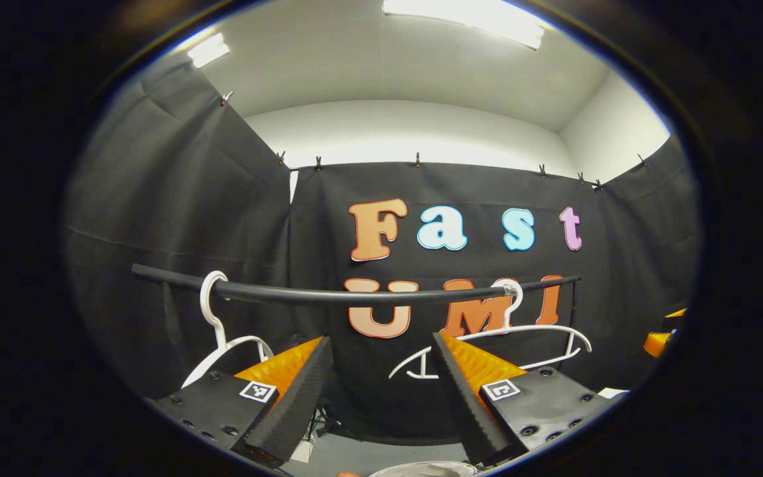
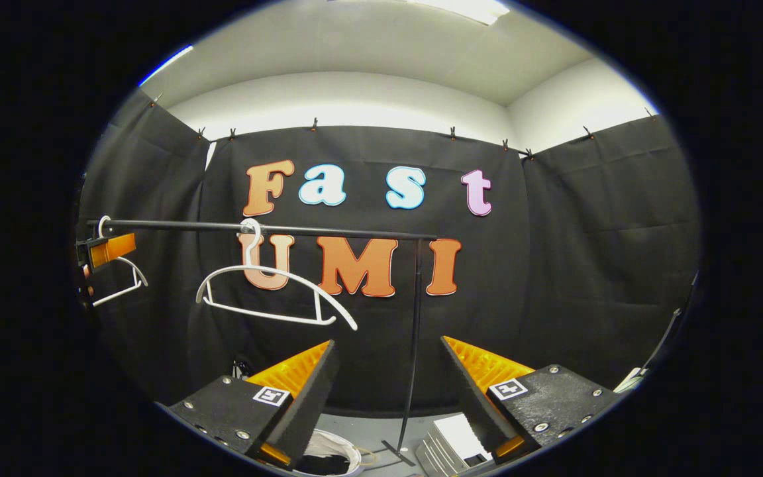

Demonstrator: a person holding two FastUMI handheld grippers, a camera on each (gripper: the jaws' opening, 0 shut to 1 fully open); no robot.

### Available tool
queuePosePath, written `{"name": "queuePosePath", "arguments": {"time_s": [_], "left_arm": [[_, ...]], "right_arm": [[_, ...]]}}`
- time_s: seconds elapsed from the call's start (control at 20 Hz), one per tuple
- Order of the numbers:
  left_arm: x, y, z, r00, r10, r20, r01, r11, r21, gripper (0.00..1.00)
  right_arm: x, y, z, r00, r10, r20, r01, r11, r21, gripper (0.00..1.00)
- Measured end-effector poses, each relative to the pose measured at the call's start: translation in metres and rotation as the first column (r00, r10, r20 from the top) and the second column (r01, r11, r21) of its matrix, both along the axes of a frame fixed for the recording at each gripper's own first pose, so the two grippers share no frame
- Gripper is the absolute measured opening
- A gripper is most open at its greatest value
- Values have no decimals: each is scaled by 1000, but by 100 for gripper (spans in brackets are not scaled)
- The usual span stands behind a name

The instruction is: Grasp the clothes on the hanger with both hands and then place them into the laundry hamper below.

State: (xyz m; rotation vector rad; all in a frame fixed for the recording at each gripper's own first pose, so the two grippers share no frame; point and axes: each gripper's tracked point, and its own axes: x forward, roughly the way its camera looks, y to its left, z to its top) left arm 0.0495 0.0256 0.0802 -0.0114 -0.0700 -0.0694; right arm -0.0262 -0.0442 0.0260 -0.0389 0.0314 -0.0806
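My left gripper (image 1: 381, 397) sits nearest in the left gripper view, fingers spread wide with nothing between them; my right gripper (image 2: 388, 397) is likewise released and holds nothing in the right gripper view. Both point level at the rail (image 1: 355, 295), which runs side to side across the booth.

Two white hangers hang from that rail: one near its left end (image 1: 219, 331) and one toward its right end (image 1: 527, 331). Both look bare; I can see no clothes on either. In the right gripper view the nearer hanger (image 2: 269, 291) hangs left of and above my right fingers, tilted, and my left gripper shows small by the rail's left end (image 2: 110, 248).

Low down, under my left gripper, a pale rounded rim (image 1: 421, 469) peeks in, which I take for the hamper, with a similar pale edge (image 2: 332, 454) under my right one. I judge the clothes are already down there, though I cannot see inside.
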Motion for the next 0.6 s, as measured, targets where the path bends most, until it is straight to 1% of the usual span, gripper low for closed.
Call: {"name": "queuePosePath", "arguments": {"time_s": [0.1,0.15,0.2,0.35,0.45,0.55,0.6], "left_arm": [[1,4,-4,1000,14,-9,-14,1000,-8,97],[2,6,-7,1000,22,-14,-22,1000,-10,97],[3,7,-8,999,31,-19,-31,1000,-7,94],[6,10,-12,999,47,-22,-47,999,10,94],[6,11,-12,999,44,-17,-44,999,15,100],[8,10,-13,999,41,-10,-41,999,14,100],[10,12,-13,999,43,-10,-42,999,13,97]], "right_arm": [[-1,1,1,1000,4,2,-4,1000,-2,94],[0,1,1,1000,3,3,-3,1000,-6,100],[0,1,1,1000,2,5,-2,1000,-9,94],[2,3,1,1000,0,2,0,1000,-4,94],[4,4,2,1000,-3,6,3,1000,-3,94],[6,2,4,1000,-15,12,15,1000,-8,94],[7,2,4,1000,-18,12,18,1000,-8,94]]}}
